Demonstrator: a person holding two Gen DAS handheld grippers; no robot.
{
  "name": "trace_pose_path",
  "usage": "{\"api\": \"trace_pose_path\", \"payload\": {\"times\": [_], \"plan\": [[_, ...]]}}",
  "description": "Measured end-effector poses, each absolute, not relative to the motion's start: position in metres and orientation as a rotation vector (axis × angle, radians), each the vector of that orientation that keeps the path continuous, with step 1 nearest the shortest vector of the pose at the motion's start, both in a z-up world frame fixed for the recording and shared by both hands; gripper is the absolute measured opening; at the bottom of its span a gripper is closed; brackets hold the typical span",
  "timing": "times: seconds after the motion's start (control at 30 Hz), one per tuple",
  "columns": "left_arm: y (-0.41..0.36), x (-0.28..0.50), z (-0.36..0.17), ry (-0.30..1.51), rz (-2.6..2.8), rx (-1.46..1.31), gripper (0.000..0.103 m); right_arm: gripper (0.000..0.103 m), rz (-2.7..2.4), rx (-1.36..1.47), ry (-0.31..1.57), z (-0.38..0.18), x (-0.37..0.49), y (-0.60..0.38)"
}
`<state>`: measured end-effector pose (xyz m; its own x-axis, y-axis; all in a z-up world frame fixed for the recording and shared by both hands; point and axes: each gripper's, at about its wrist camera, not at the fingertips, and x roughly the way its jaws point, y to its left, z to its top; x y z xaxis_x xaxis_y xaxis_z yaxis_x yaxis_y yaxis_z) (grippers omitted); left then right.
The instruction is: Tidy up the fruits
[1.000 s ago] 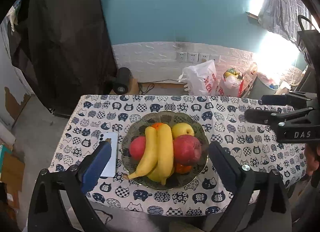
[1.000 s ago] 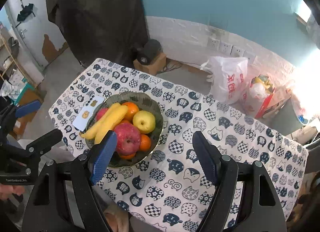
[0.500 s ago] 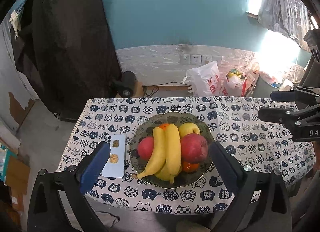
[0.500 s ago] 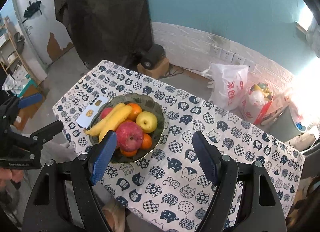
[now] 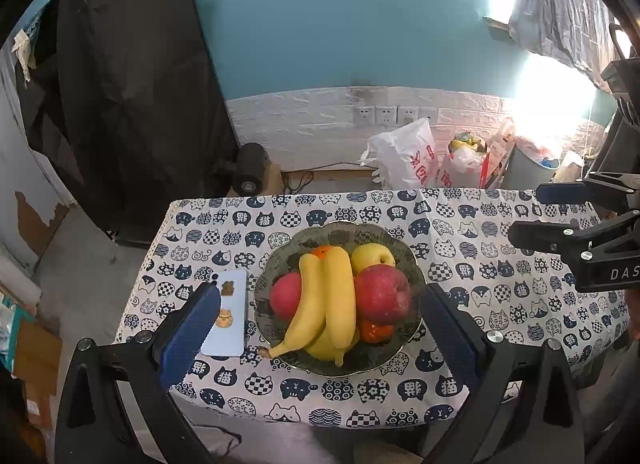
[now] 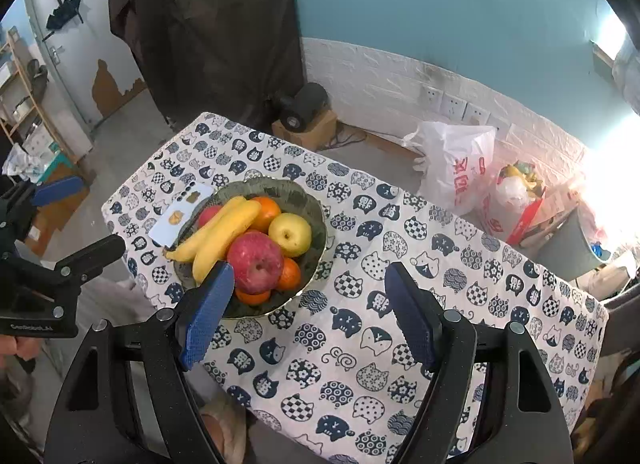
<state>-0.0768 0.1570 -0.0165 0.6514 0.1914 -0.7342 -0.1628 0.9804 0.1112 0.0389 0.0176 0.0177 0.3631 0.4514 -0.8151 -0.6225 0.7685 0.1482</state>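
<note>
Left wrist view: the left tool [image 5: 320, 328] hangs released and empty above the fruit bowl [image 5: 414, 264] at frame centre, on a cat-print table [image 5: 500, 224]. Right wrist view: the right tool [image 6: 310, 314], also released, hovers with the bowl [image 6: 316, 220] at its left. Best to descend squarely over one top fruit, probably a banana [image 6: 228, 236]

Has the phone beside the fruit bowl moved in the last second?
No. The phone lies against the bowl's left rim on the same cat prints of the tablecloth; only the camera view changed.
</note>
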Motion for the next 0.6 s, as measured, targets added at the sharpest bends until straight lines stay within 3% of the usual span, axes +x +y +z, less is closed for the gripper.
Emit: {"api": "trace_pose_path", "payload": {"times": [0.6], "plan": [[0.1558,-0.0735,-0.0195,0.851,0.202,0.029,0.101,0.077,0.695,-0.197,0.979,0.0160,0.0403,0.0158]]}}
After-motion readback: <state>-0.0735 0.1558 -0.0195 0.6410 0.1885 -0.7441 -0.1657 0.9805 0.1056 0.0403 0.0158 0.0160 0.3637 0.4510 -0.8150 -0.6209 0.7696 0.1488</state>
